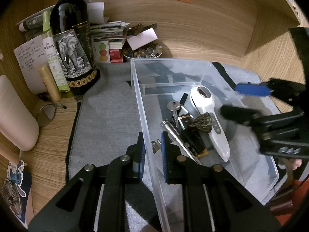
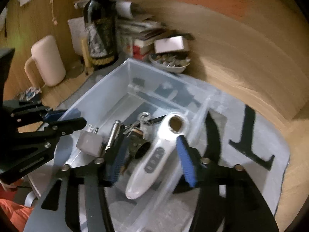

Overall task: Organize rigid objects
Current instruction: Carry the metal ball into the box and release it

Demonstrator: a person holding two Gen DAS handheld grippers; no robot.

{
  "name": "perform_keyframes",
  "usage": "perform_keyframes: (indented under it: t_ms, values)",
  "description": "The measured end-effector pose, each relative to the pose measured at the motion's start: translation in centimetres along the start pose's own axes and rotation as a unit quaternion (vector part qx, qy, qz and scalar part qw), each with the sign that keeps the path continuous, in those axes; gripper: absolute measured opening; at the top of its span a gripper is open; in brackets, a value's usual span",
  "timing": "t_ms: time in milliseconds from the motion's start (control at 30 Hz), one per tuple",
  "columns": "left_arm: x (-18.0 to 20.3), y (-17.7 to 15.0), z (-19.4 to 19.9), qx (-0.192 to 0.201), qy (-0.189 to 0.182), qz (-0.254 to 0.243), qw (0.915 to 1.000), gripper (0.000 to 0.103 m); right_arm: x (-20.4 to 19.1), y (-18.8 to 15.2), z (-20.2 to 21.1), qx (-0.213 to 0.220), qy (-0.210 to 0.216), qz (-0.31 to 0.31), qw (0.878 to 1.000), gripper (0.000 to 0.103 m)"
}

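Left tool (image 1: 152,154) sits nearest, low in the left wrist view. Its two blue pads (image 1: 142,154) are squeezed tight on the near left wall of the clear box (image 1: 170,59), with the thin wall pinched between them.

Right tool (image 2: 150,164) is let go, its pads spread wide over the box. The white gadget (image 2: 154,154) lies in the box between those pads. The left pad is clear of it, and I cannot tell if the right one touches.

Other small hard things lie in the box just left of the white gadget. They are a bunch of keys (image 1: 173,106), a silver pen (image 1: 171,127), a dark brown and black lump (image 1: 200,123) and a grey plug (image 2: 89,143) in the near left corner. The far part of the box holds nothing but see-through wall.

The box rests on a grey cloth (image 1: 108,106) spread over the wooden desk (image 1: 48,164). Far left on the desk stands a dark bottle (image 1: 71,38) with an elephant on it. Beside it, to the right, are stacked papers (image 1: 110,31) and a small bowl (image 1: 143,53) of shiny beads. A pink mug (image 1: 15,116) stands at the left edge.
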State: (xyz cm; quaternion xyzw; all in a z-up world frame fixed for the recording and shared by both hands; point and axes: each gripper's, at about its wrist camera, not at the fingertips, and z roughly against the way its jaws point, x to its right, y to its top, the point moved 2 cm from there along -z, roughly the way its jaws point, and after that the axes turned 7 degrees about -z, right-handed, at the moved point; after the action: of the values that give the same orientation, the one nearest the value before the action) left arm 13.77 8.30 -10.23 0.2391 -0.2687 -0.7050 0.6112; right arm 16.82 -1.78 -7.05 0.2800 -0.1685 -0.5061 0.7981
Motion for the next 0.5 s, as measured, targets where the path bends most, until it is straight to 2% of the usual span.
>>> perform_keyframes:
  t_ms: [67,200,367,500]
  values:
    - [0.0,0.0,0.0,0.0,0.002,-0.001,1.0,0.014,0.6,-0.1,1.1,0.016,-0.009,-0.009,1.0,0.064]
    - [0.1,0.0,0.0,0.001,0.006,-0.004,1.0,0.014,2.4,-0.9,4.0,0.047,-0.033,-0.042,0.997,0.065]
    - [0.2,-0.2,0.0,0.006,0.011,-0.005,0.9999,0.014,4.7,-3.3,6.0,0.05,-0.073,-0.071,0.994,0.067]
    - [0.4,-0.2,-0.2,0.005,0.016,-0.008,0.9998,0.014,7.0,-6.7,7.5,0.042,-0.11,-0.11,0.987,0.067]
